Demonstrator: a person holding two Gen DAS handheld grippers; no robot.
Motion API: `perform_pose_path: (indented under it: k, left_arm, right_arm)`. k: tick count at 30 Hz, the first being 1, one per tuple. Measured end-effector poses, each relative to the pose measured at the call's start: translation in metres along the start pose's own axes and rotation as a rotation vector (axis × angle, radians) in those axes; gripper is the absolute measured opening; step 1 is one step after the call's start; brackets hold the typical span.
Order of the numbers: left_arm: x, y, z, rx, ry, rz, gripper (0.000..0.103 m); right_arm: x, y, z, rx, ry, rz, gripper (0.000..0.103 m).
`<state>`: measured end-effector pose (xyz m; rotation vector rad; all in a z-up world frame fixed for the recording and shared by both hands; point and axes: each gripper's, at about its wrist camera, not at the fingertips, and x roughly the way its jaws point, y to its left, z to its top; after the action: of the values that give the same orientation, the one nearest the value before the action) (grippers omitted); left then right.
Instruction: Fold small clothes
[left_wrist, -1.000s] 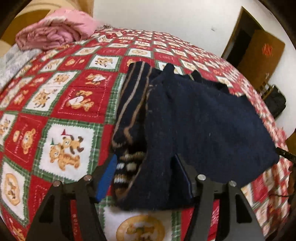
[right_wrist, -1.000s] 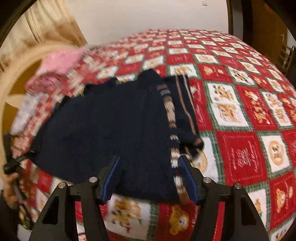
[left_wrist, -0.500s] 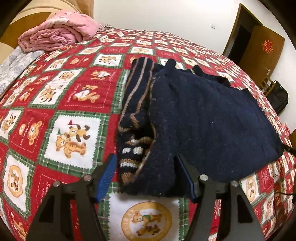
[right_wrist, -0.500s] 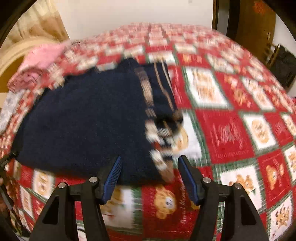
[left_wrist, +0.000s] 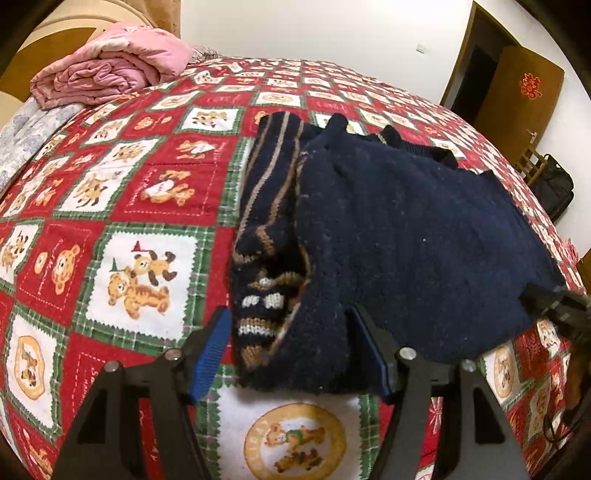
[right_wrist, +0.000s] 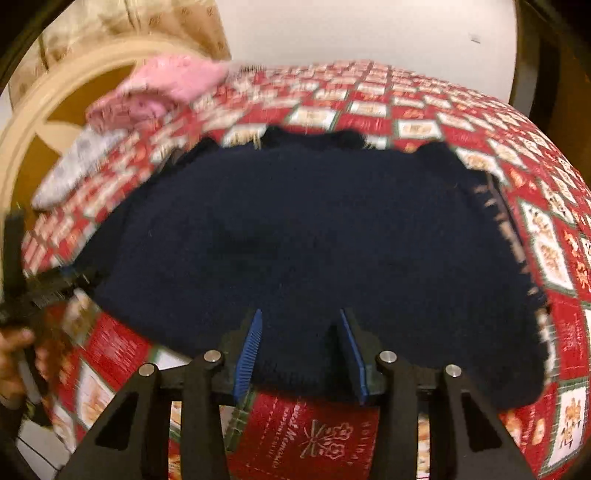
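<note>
A small navy knitted sweater (left_wrist: 399, 236) lies flat on the bed, one striped sleeve (left_wrist: 266, 221) folded in along its left side. My left gripper (left_wrist: 291, 354) is open, its blue pads on either side of the sweater's near corner by the striped cuff. In the right wrist view the sweater (right_wrist: 314, 236) fills the middle, blurred. My right gripper (right_wrist: 301, 354) is open, its jaws astride the sweater's near hem. The right gripper also shows at the sweater's far right edge in the left wrist view (left_wrist: 561, 306).
The bed has a red, green and white teddy-bear quilt (left_wrist: 140, 206). A folded pink blanket (left_wrist: 110, 62) and a grey cloth (left_wrist: 26, 136) lie at its far left. A brown door (left_wrist: 517, 92) and a black bag (left_wrist: 554, 184) stand at right.
My left gripper has drawn slightly nearer the striped cuff corner. My right gripper swung left along the sweater, from the striped sleeve side to the middle of the plain hem.
</note>
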<state>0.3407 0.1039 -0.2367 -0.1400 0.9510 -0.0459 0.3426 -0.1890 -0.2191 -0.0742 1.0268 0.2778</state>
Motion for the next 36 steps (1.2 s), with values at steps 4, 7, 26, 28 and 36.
perform_pose_path:
  k: [4,7,26,28,36]
  left_arm:
    - [-0.006,0.001,0.003,-0.009,0.002,0.002,0.069]
    - [-0.028,-0.002,0.014,0.009,-0.085,0.036,0.069]
    - [0.054,-0.08,0.127,0.114,-0.055,0.027,0.069]
    - [0.076,-0.064,0.125,0.076,0.01,0.111,0.069]
    - [0.074,-0.04,0.11,0.073,-0.022,0.093,0.071]
  right_arm:
    - [-0.001,-0.007,-0.004,0.026,-0.028,0.025,0.044]
    - [-0.012,-0.014,-0.005,0.06,-0.068,0.048,0.044]
    - [-0.035,-0.013,-0.02,-0.02,-0.235,0.046,0.047]
    - [-0.032,-0.016,-0.022,-0.022,-0.229,0.055,0.047]
    - [-0.016,-0.029,-0.027,0.027,-0.173,0.093,0.048]
